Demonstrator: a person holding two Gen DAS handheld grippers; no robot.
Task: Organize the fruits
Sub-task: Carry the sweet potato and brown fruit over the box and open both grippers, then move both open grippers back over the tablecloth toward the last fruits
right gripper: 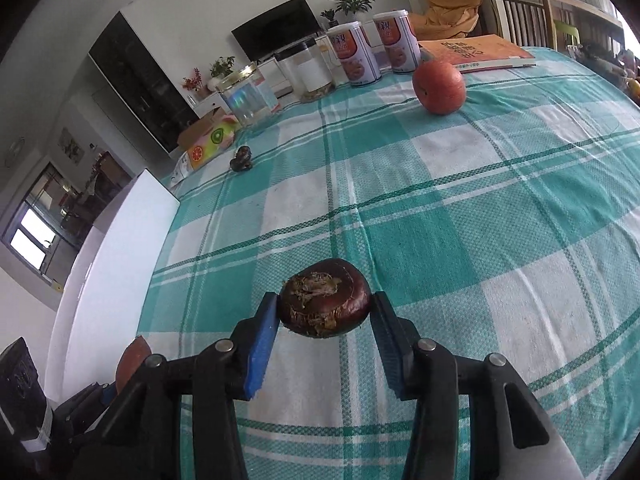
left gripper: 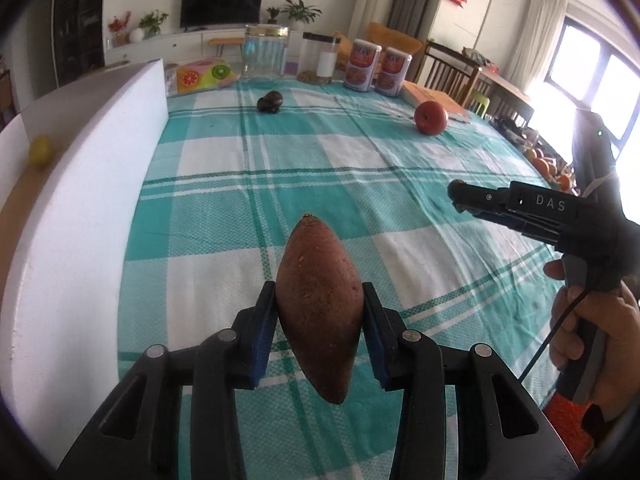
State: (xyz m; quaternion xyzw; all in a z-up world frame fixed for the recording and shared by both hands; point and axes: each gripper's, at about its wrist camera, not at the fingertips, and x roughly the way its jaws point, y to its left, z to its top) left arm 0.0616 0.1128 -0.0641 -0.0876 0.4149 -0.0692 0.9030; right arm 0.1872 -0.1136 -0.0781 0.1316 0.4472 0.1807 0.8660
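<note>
My left gripper [left gripper: 319, 298] is shut on a reddish-brown sweet potato [left gripper: 320, 304] and holds it above the teal checked tablecloth [left gripper: 360, 168]. My right gripper [right gripper: 325, 309] is shut on a dark brown water chestnut [right gripper: 324, 298]; it also shows at the right of the left wrist view [left gripper: 460, 196]. A red apple [left gripper: 431, 117] [right gripper: 439, 87] sits far right on the cloth. A small dark fruit [left gripper: 271, 102] [right gripper: 241, 159] sits at the far middle. A yellow fruit [left gripper: 40, 151] lies behind the white foam box wall [left gripper: 92, 184].
Clear jars [left gripper: 266, 52], two printed cans [left gripper: 376, 66], a fruit-print tissue box [left gripper: 204, 74] and an orange book [right gripper: 476, 54] line the table's far edge. The white box [right gripper: 116, 248] runs along the left side. More fruit [left gripper: 544, 164] lies beyond the right edge.
</note>
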